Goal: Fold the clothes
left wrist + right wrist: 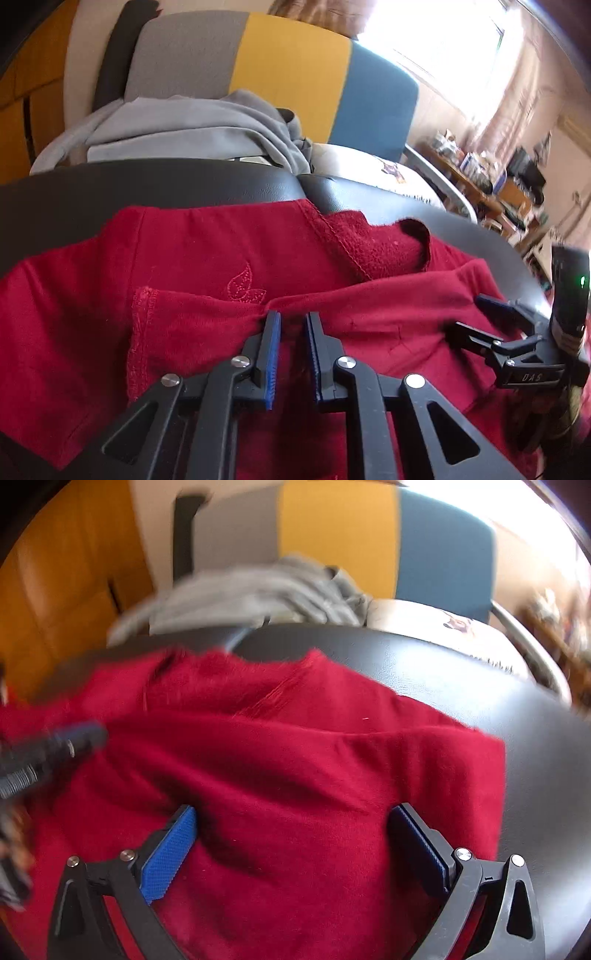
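Your left tool [291,321] pinches a bunched fold of the red garment [184,258], which lies spread over the black surface [147,184]. Your right tool [291,827] stands spread wide, its blue pads [170,853] on the same cloth without gripping it.

Bare black seat [480,672] rightward — grey clothes [192,129] behind
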A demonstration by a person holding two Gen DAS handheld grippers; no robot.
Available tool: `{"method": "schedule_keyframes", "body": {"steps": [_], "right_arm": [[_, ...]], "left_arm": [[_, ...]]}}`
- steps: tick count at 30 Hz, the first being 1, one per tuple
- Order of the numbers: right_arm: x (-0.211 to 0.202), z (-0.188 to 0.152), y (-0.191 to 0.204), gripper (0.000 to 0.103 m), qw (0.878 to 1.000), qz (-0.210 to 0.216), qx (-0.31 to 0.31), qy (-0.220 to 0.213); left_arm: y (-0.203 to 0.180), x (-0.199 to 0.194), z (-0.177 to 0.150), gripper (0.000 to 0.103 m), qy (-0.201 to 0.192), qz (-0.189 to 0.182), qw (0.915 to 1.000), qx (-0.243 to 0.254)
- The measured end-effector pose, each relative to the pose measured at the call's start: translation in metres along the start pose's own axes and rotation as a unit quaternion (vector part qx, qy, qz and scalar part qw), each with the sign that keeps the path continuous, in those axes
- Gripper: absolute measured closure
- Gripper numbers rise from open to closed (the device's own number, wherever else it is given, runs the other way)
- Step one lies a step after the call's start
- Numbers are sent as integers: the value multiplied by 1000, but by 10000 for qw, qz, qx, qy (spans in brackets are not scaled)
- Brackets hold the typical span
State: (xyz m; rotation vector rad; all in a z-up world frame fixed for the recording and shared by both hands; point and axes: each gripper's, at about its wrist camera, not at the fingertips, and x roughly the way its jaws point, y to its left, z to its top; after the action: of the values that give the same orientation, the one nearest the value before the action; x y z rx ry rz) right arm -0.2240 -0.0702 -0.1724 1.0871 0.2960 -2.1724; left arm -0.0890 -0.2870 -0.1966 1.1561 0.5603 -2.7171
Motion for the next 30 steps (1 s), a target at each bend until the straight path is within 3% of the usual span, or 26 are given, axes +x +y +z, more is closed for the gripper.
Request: {"method": "schedule_keyframes", "body": {"steps": [7, 9, 13, 16, 20, 25, 30], "right_arm": [[-6, -5, -5, 0, 9999, 70, 51, -75], [-6, -6, -10, 0, 9997, 189, 123, -117], [-7, -11, -10, 0, 9995, 226, 157, -178], [-6, -12, -5, 0, 9998, 84, 43, -160], [-7, -13, -10, 0, 9996, 151, 99, -206], [-12, -12, -13, 0, 9992, 231, 155, -289], [-14, -10, -13, 0, 9991, 232, 159, -319]], "left_arm": [[1, -10, 7, 92, 240, -182, 9989, -365], [8, -15, 21, 89, 202, -975, 9915, -839], [-13, 1, 67, 82, 550, -2119, 9715, -913], [-37, 31, 98, 74, 991, -2443, 9611, -828], [-67, 80, 125, 69, 1453, -2481, 9557, -632], [-96, 125, 127, 63, 1976, -2355, 9509, -343], [-110, 142, 128, 63, 2088, -2349, 9492, -155]]}}
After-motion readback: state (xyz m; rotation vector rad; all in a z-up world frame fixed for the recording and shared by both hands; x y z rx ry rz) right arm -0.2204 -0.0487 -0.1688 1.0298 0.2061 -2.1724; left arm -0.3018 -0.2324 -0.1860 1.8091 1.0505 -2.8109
